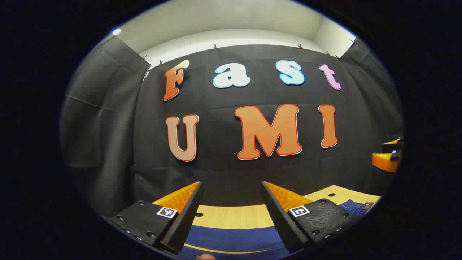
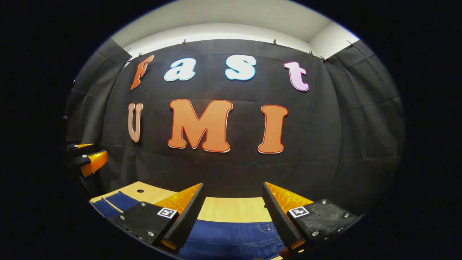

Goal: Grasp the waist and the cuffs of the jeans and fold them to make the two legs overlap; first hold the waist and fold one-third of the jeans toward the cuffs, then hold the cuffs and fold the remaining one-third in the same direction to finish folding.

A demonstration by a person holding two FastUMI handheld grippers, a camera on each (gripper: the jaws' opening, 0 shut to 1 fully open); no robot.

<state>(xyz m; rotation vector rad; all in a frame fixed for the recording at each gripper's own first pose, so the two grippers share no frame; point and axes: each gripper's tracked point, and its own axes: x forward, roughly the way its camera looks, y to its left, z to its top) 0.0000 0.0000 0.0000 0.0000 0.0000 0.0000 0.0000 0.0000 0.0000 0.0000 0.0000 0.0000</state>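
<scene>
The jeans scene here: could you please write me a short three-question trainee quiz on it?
1. True or false: the left gripper is clamped on the jeans.
2. What surface do the jeans lie on? A) carpet B) wooden table C) metal tray
3. In the right gripper view, what lies below the right gripper, between its jaws?

Key: 1 false, its jaws stand apart; 2 B, wooden table; 3 the jeans.

You are facing a light wooden table (image 1: 234, 216) that runs up to the black cloth wall at twelve o'clock. Small round holes dot its top. Blue jeans (image 1: 234, 240) lie flat on it toward six o'clock. In the right gripper view, the same table (image 2: 231, 209) carries the jeans (image 2: 231, 236), spreading toward eight o'clock.
</scene>
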